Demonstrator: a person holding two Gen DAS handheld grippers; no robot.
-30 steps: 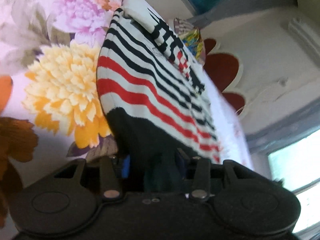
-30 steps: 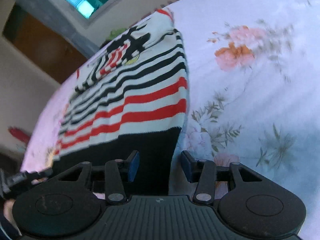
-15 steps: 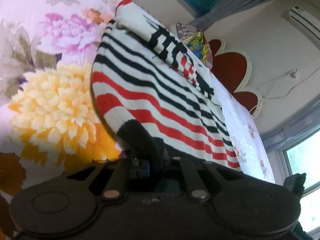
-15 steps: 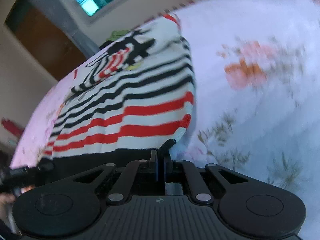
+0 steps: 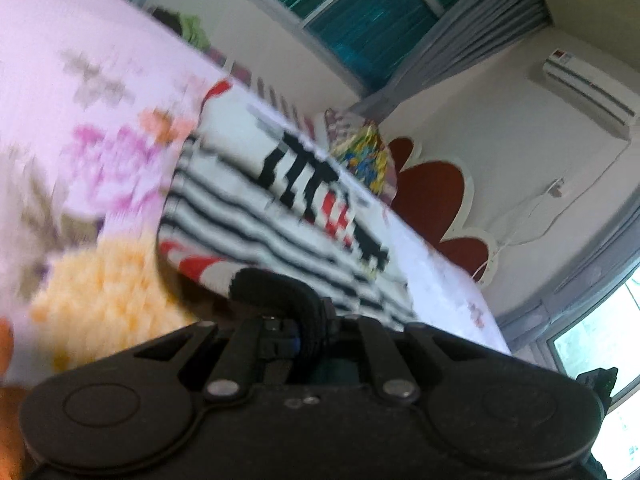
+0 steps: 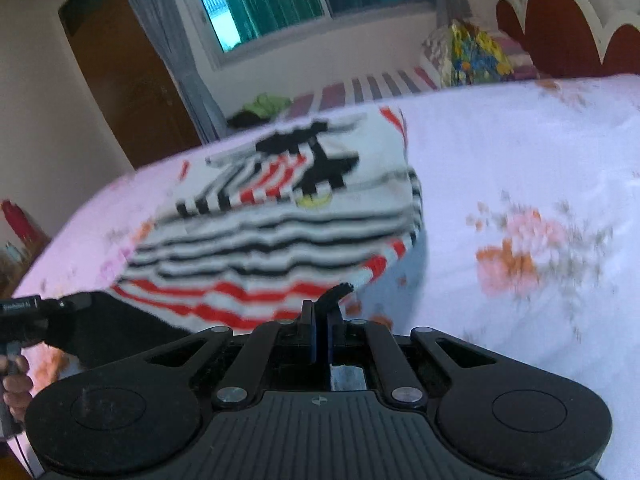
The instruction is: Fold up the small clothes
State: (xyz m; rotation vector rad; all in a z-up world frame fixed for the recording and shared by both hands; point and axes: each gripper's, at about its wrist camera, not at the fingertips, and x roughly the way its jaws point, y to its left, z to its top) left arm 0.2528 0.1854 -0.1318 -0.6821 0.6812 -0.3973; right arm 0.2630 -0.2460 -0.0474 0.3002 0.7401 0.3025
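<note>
A small knitted sweater (image 5: 280,208) with black, white and red stripes and a black hem lies on the floral bed sheet (image 5: 100,120). In the left wrist view my left gripper (image 5: 308,328) is shut on a bunched corner of the black hem, lifted off the sheet. In the right wrist view the sweater (image 6: 300,216) spreads away from me, and my right gripper (image 6: 320,320) is shut on the other corner of the hem, a black tip sticking out above the pads. The left gripper (image 6: 76,304) shows at the left edge, with the hem hanging between the two.
A colourful pillow (image 6: 468,56) and a red scalloped headboard (image 6: 560,20) stand at the far end of the bed. Green and dark clothes (image 6: 264,104) lie near the window wall. A hand (image 6: 16,384) holds the left gripper. Bare sheet (image 6: 520,200) lies right of the sweater.
Both grippers went from open around the black hem to shut on it. Both have risen and rolled, lifting the hem end of the sweater off the sheet.
</note>
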